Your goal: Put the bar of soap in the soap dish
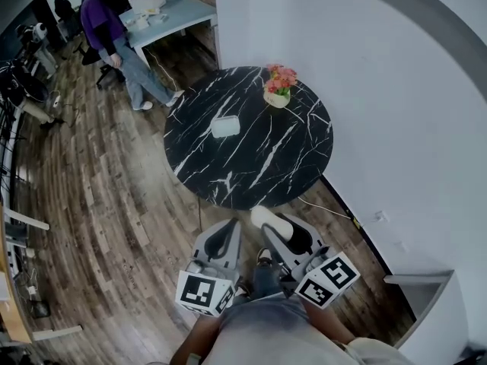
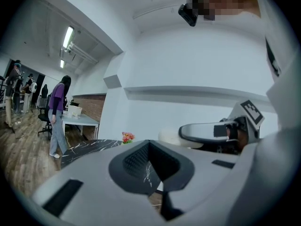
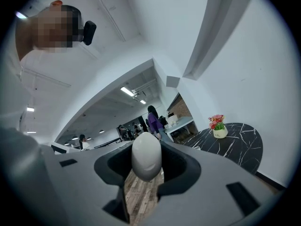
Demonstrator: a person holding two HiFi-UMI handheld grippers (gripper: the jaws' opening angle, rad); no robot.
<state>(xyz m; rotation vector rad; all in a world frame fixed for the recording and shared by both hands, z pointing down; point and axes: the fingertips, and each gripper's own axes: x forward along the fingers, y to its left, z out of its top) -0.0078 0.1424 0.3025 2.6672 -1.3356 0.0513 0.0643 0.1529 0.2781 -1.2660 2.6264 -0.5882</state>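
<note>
A white soap dish (image 1: 226, 126) sits on the round black marble table (image 1: 297, 158), left of its middle. The white oval bar of soap (image 3: 146, 155) is clamped between the jaws of my right gripper (image 3: 146, 158). In the head view the soap (image 1: 266, 217) hangs just short of the table's near edge. The left gripper view shows it as a pale shape (image 2: 169, 136). My left gripper (image 1: 228, 230) is beside the right one, jaws drawn together with nothing between them. Both point level toward the table.
A small pot of pink flowers (image 1: 278, 90) stands at the table's far right. A white wall (image 1: 380, 90) runs along the right. A person in a purple top (image 1: 110, 29) stands by a light table (image 1: 171, 10) at the back left. Wood floor (image 1: 106, 204) lies to the left.
</note>
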